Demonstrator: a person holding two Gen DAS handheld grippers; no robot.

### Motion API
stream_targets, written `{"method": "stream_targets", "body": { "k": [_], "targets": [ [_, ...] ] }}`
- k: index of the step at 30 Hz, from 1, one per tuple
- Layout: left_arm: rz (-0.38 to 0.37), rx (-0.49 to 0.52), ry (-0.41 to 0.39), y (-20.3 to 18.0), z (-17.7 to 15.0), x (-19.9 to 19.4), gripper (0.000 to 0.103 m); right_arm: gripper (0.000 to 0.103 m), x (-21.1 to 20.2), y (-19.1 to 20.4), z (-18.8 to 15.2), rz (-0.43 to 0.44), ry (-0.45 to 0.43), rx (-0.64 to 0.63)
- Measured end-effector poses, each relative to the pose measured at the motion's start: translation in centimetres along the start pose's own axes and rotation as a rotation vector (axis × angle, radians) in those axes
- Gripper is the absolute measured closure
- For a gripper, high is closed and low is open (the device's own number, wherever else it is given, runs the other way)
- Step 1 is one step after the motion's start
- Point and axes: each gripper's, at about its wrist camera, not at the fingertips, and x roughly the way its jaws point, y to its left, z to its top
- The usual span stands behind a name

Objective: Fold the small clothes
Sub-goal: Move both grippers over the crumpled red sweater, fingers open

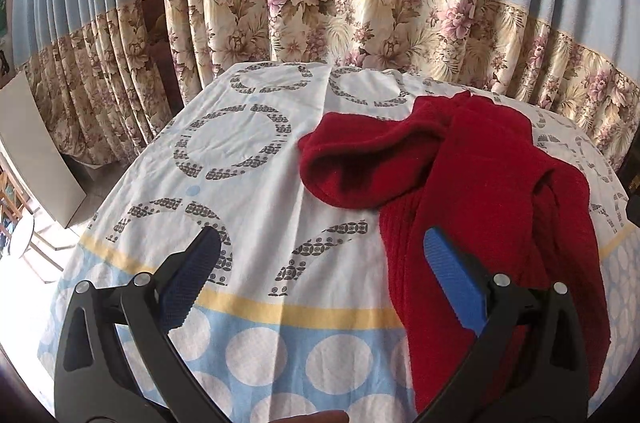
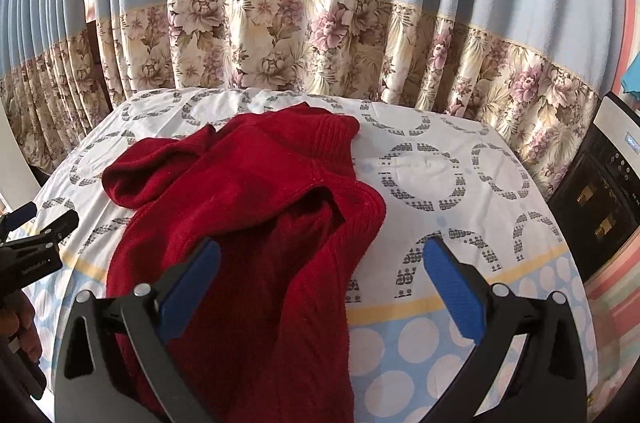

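A dark red knit sweater [image 1: 480,183] lies crumpled on the patterned white and blue cloth [image 1: 248,151] covering the table. One sleeve [image 1: 360,159] points left with its cuff open. My left gripper [image 1: 320,243] is open and empty, above the cloth at the sweater's left edge. In the right wrist view the sweater [image 2: 248,207] lies left of centre, its ribbed collar [image 2: 336,131] at the far end. My right gripper [image 2: 320,251] is open and empty, above the sweater's right edge. The left gripper [image 2: 24,227] also shows at that view's left edge.
Blue curtains with a floral band [image 1: 360,15] hang close behind the table. A grey panel [image 1: 36,151] leans at the left. A dark appliance [image 2: 600,199] stands at the table's right. The cloth [image 2: 460,183] lies bare right of the sweater.
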Motion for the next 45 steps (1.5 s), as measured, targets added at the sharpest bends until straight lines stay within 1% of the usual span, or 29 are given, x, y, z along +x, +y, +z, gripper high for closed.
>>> {"method": "stream_targets", "body": {
  "k": [6, 13, 19, 24, 33, 40, 45],
  "targets": [
    [0.007, 0.011, 0.008, -0.8, -0.1, -0.2, 0.003, 0.001, 0.1, -0.6, -0.1, 0.017, -0.002, 0.012],
    [0.033, 0.025, 0.014, -1.7, -0.4, -0.7, 0.003, 0.002, 0.5, -2.0, -0.6, 0.044, 0.002, 0.021],
    [0.061, -0.002, 0.012, -1.7, -0.6, -1.1, 0.003, 0.001, 0.7, -3.1, -0.8, 0.071, -0.004, 0.023],
    [0.077, -0.012, 0.012, -1.5, -0.8, -1.4, 0.003, 0.002, 0.5, -2.9, -0.7, 0.089, -0.013, 0.006],
    [0.065, -0.014, 0.014, -1.0, -0.8, -1.3, 0.003, 0.001, 0.3, -2.4, -0.9, 0.089, -0.014, 0.007],
    [0.036, 0.002, 0.015, 0.3, 0.0, -0.4, 0.003, 0.001, 0.6, -0.1, -0.5, 0.077, -0.007, -0.016],
    [0.027, -0.011, 0.013, 1.7, 0.5, 0.3, 0.003, 0.002, 1.8, 2.7, -0.2, 0.096, 0.013, -0.049]
  ]
}}
